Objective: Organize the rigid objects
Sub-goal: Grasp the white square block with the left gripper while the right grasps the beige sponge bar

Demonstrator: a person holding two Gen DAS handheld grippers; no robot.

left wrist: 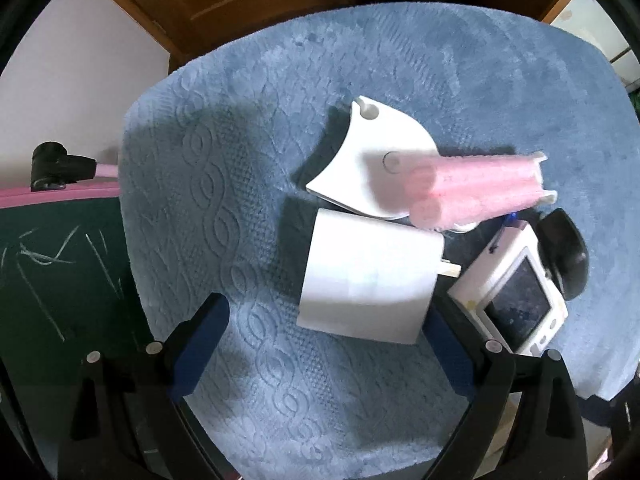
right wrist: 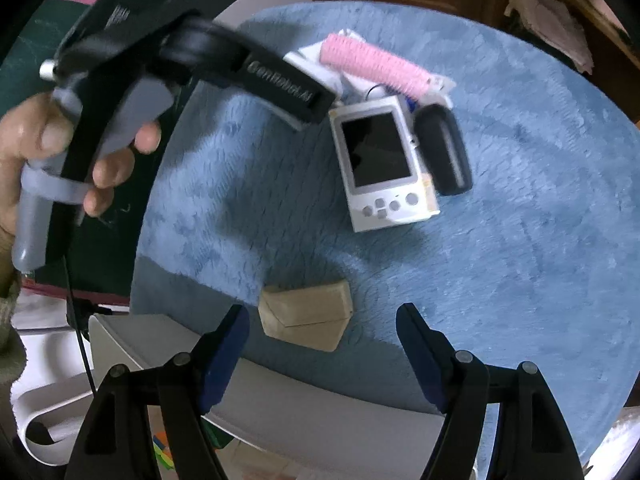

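On a blue textured mat (left wrist: 248, 200) lie a white rectangular block (left wrist: 368, 276), a white curved holder (left wrist: 360, 168) carrying pink foam rollers (left wrist: 472, 188), a white handheld game device (left wrist: 516, 304) and a black mouse (left wrist: 564, 252). My left gripper (left wrist: 324, 344) points down over the mat and is open. The block's near edge sits just past its fingertips, close to the right pad. In the right wrist view a tan angular box (right wrist: 308, 316) lies near the mat's front edge. My right gripper (right wrist: 324, 348) is open, with the box just ahead between its fingers, apart from both pads.
A hand holds the left gripper's body (right wrist: 280, 84) at the upper left of the right wrist view. The game device (right wrist: 384, 168), mouse (right wrist: 442, 148) and pink rollers (right wrist: 376, 66) are clustered at the far side. A green chalkboard (left wrist: 60, 272) borders the mat's left. A pale table edge (right wrist: 320, 400) lies below.
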